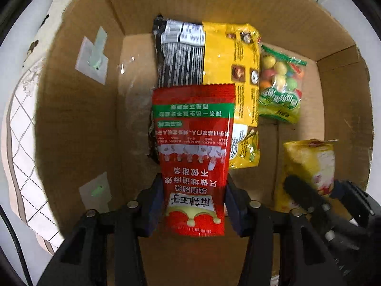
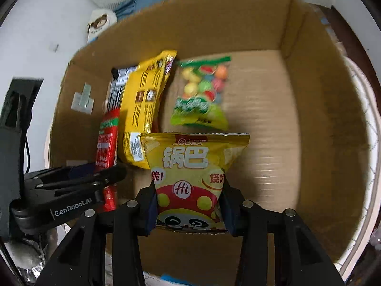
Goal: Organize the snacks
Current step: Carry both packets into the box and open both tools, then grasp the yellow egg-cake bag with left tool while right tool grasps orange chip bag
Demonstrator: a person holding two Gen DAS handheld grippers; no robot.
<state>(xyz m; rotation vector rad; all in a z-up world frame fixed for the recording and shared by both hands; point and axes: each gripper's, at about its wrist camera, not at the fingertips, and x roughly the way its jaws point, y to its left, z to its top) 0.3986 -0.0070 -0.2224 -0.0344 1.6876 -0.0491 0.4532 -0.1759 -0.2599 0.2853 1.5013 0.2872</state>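
Observation:
Over an open cardboard box [image 1: 78, 119] my left gripper [image 1: 194, 190] points down, shut on a red snack packet [image 1: 193, 143] that hangs between its blue pads. On the box floor lie a black-and-white packet [image 1: 178, 64], a yellow packet [image 1: 228, 54] and a green bag of coloured candy balls [image 1: 281, 83]. In the right wrist view my right gripper [image 2: 189, 190] is shut on a yellow crisp packet with a panda [image 2: 193, 166], inside the box [image 2: 321, 119], in front of the candy bag [image 2: 202, 95]. The left gripper [image 2: 102, 178] with the red packet [image 2: 108, 138] is at the left.
Tape patches [image 1: 92, 57] stick to the box's left wall. The right half of the box floor [image 2: 273, 119] is bare cardboard. A bear-print cloth [image 1: 31, 50] and quilted fabric lie outside the box. Crumpled foil [image 2: 28, 250] sits at the lower left.

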